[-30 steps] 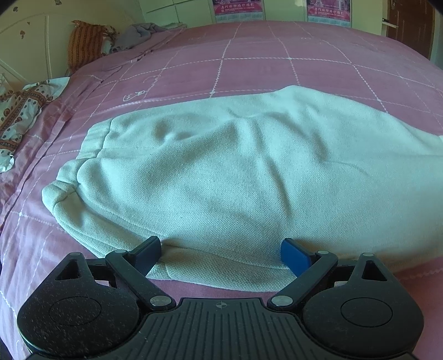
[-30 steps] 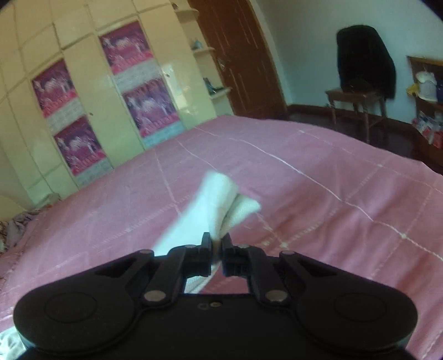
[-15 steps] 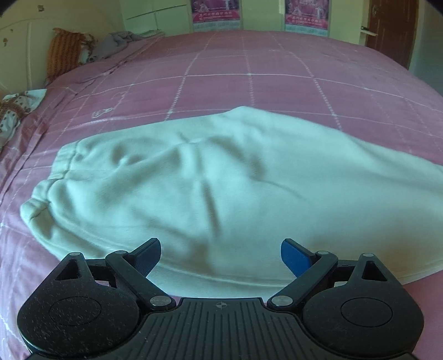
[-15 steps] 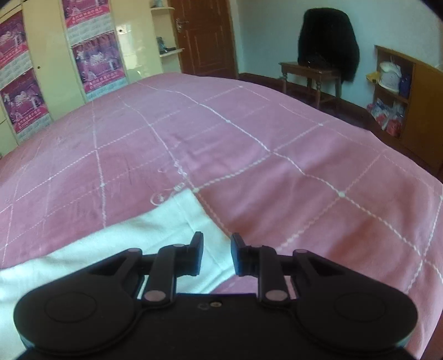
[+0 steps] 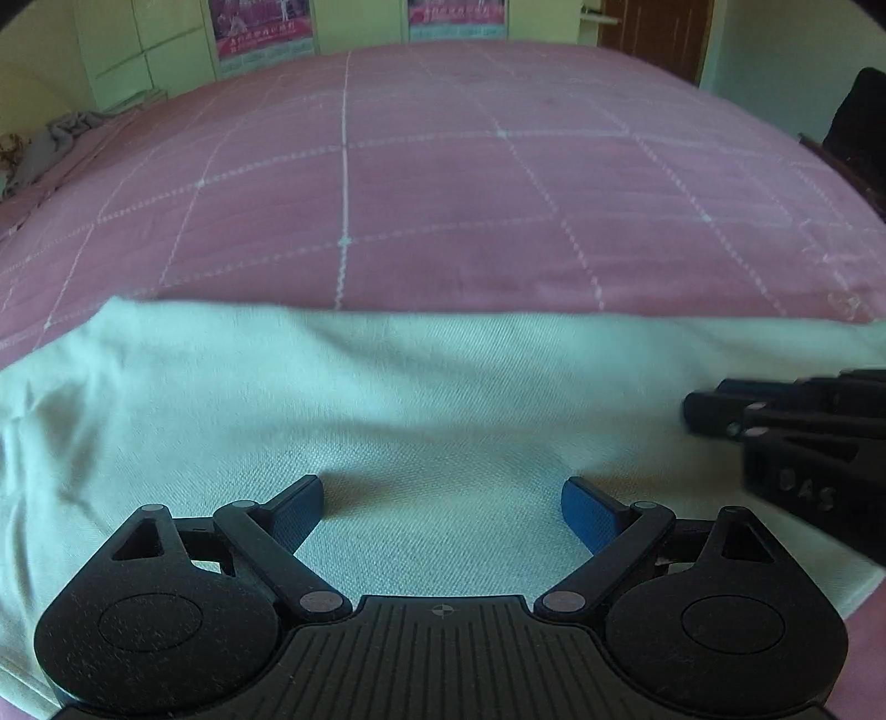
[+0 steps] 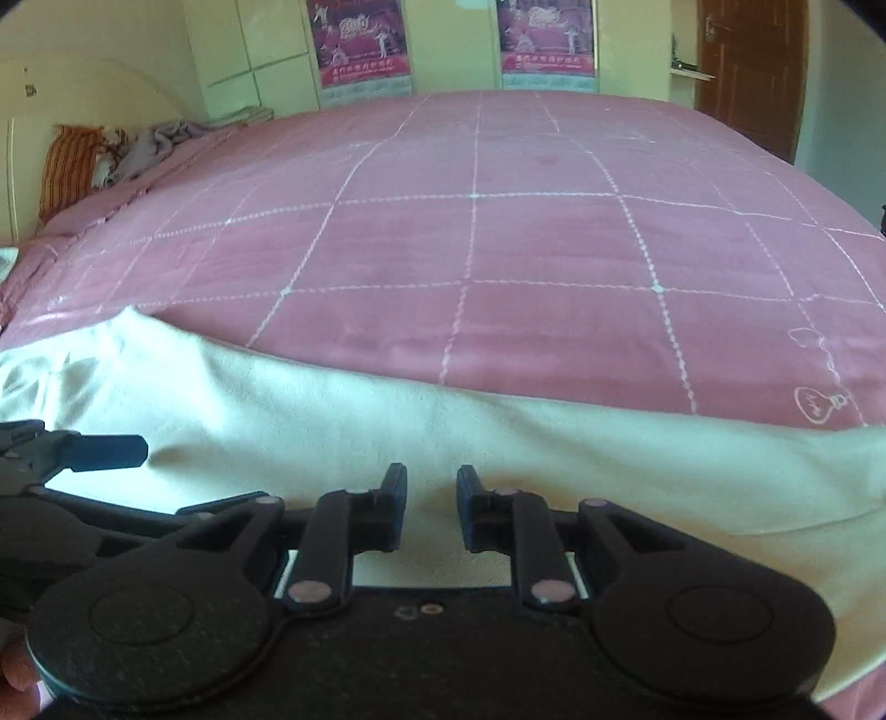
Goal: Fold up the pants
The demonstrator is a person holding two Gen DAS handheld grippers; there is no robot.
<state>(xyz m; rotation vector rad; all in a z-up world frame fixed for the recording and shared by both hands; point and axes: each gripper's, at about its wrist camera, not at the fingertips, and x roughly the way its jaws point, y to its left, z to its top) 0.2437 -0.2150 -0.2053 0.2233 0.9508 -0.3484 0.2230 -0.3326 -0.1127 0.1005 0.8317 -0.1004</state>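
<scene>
The left gripper [image 5: 442, 507] is nearest in its own view, low over the pants [image 5: 387, 399], and its blue fingers [image 5: 587, 512] stand wide apart with only flat cloth between them; they pinch nothing. In the right wrist view the right gripper [image 6: 431, 507] is also low over the pants [image 6: 554, 448]. Its jaws have just been closing a little, but a narrow gap is between them and no cloth is caught there, so it holds nothing. The two grippers are just beside each other: the right gripper [image 5: 775, 421] comes in at the right edge of the left view, and the left gripper [image 6: 83, 448] comes in at the left edge of the right view. At the bottom left corner of the right view a small part of a hand [image 6: 19, 678] shows behind the gripper body.

The pants are pale, almost white, and lie flat as a long band along the near edge of the bed [image 6: 498, 249], from the left side to the right side of both views. Their far edge is nearly straight. Beyond them the pink cover with a white grid is bare up to the far edge of the bed. At the far left corner lie an orange striped pillow [image 6: 69, 166] and a grey bundle of cloth [image 6: 155, 144]. Behind the bed stands a pale wardrobe [image 6: 249, 55] with two posters [image 6: 360, 41], and a brown door [image 6: 747, 72] is at the far right.
</scene>
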